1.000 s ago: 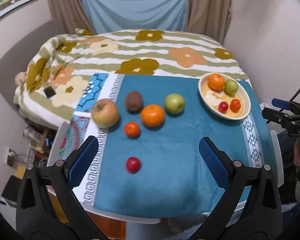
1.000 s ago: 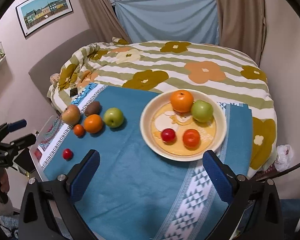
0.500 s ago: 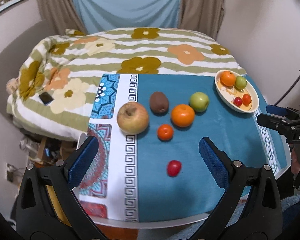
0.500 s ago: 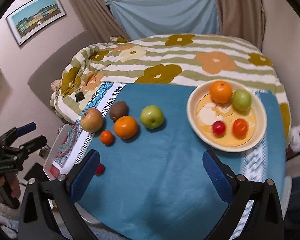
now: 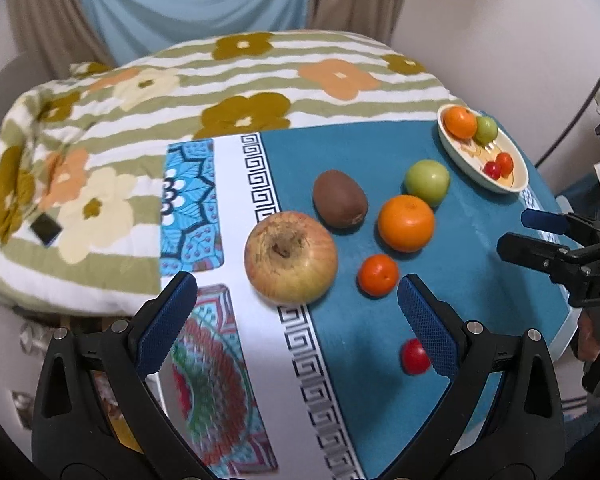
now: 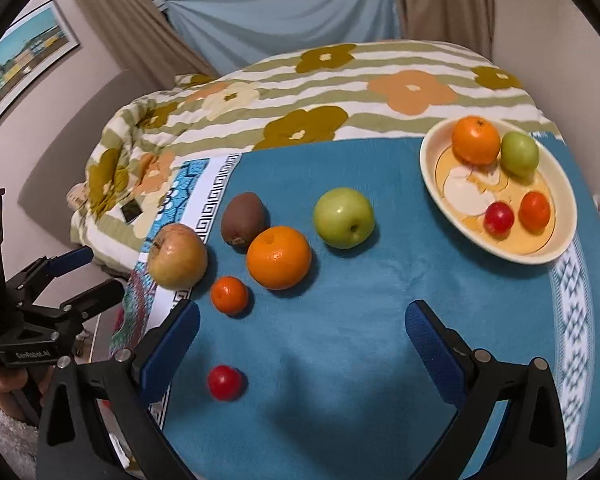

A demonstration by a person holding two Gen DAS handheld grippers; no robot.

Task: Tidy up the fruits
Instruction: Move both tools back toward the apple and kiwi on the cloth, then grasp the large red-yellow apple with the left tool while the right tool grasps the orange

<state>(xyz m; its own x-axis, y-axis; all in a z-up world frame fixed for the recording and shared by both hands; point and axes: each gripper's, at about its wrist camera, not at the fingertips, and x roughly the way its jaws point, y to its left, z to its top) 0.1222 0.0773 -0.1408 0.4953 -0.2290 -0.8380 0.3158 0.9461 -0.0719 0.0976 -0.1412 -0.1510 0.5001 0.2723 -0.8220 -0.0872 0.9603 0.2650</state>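
You are looking at a table covered by a blue cloth (image 6: 360,340) with white patterned borders; directly on the cloth lie a yellow-red apple (image 5: 291,258), a kiwi (image 5: 340,198), a large orange (image 5: 406,223), a green apple (image 5: 427,182), a small orange (image 5: 378,275) and a small red fruit (image 5: 414,357); a cream plate (image 6: 556,254) sits near the far right edge of the cloth, well apart from the loose fruit; behind the table lies a bed under a floral striped blanket (image 6: 300,92)
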